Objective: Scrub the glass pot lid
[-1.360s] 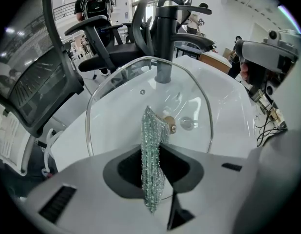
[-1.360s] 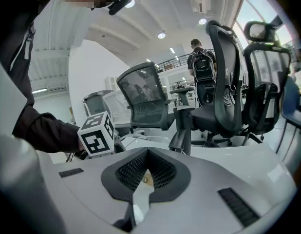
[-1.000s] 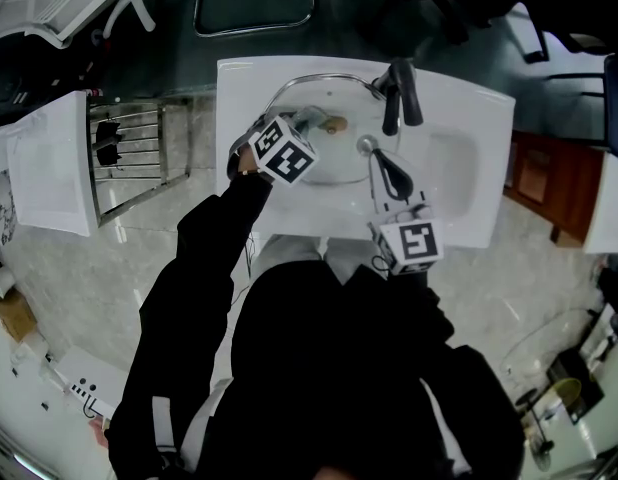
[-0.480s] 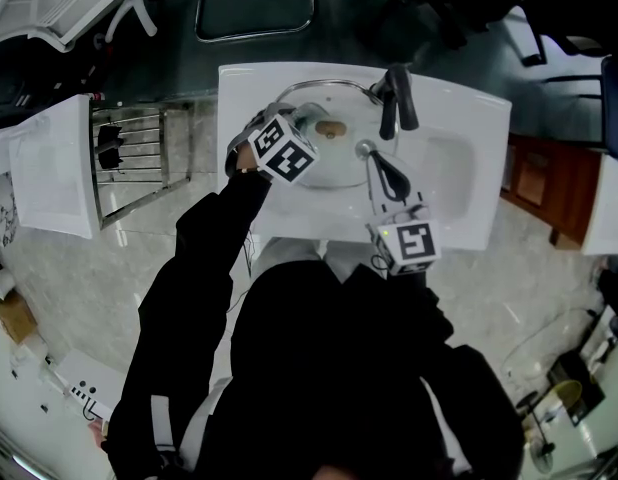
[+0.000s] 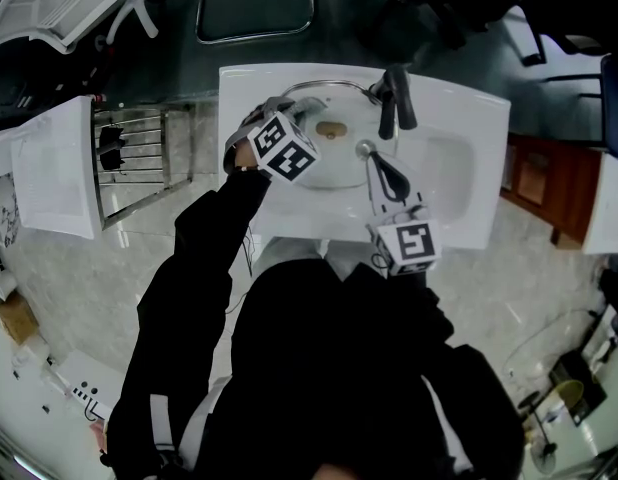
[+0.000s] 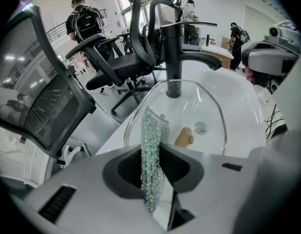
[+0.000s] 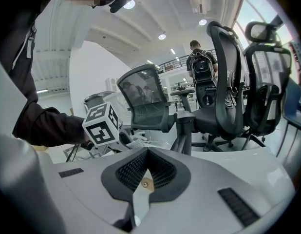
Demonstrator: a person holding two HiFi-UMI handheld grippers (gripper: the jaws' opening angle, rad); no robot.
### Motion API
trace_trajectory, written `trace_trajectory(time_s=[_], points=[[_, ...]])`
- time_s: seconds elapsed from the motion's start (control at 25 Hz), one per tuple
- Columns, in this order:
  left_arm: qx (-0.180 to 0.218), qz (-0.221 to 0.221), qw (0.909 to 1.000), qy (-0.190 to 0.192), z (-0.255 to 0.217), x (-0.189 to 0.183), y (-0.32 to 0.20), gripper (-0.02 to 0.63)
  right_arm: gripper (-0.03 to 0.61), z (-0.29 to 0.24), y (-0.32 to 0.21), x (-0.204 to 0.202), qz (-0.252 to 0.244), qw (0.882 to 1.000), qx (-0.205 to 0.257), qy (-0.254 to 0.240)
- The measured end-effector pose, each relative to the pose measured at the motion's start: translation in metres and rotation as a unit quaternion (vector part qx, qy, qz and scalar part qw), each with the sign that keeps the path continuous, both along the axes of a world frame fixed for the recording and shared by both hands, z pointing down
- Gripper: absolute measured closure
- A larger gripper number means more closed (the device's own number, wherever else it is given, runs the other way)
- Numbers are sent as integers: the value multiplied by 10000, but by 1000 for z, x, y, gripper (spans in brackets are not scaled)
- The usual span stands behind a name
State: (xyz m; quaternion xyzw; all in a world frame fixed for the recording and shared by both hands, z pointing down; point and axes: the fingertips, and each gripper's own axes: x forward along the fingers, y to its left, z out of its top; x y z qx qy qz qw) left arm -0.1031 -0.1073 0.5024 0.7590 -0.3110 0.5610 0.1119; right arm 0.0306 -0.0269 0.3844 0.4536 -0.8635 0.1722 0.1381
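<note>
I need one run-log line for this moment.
left claw: shut on silvery mesh scrubber | right claw: shut on round glass pot lid | lid: in white sink

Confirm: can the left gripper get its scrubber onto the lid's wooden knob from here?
Probably yes. The left gripper, shut on the silvery scrubber, is at the near rim of the glass lid. The wooden knob lies just ahead with nothing between. The faucet stands farther back.

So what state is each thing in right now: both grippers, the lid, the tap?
Left gripper: shut on the steel scrubber.
Right gripper: jaws shut together.
Glass pot lid: resting in the sink, wooden knob up.
Tap: no water seen running.
</note>
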Motion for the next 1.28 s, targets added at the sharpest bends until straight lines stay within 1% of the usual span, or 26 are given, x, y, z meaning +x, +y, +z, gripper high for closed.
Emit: trace_trajectory(time_s=[0.28, 0.4, 0.48, 0.56, 0.64, 0.72, 0.8, 1.04, 1.28], points=[[434, 85, 9989, -135, -18, 2, -9, 531, 590, 1, 3, -1, -55, 10000, 10, -17], [879, 191, 9955, -312, -36, 4, -13, 533, 590, 0, 5, -3, -94, 10000, 5, -4], [1227, 337, 9907, -492, -45, 9, -15, 534, 589, 1, 6, -2, -96, 10000, -12, 8], [1436, 533, 9859, -668, -44, 15, -14, 534, 590, 3, 7, -1, -99, 9999, -14, 15], [1454, 717, 9836, -790, -35, 21, -8, 534, 591, 4, 9, -1, -95, 10000, -25, 10], [1341, 804, 9846, -787, -24, 26, -1, 535, 591, 5, 10, 0, -85, 10000, -52, 9], [1238, 835, 9859, -758, -15, 29, 4, 535, 590, 7, 11, 1, -67, 9999, -86, 15], [1122, 997, 9855, -792, 3, 39, 15, 537, 591, 13, 10, 7, 11, 9999, -150, 30], [1098, 1024, 9857, -765, 3, 46, 20, 537, 589, 16, 13, 8, 25, 9998, -176, 28]])
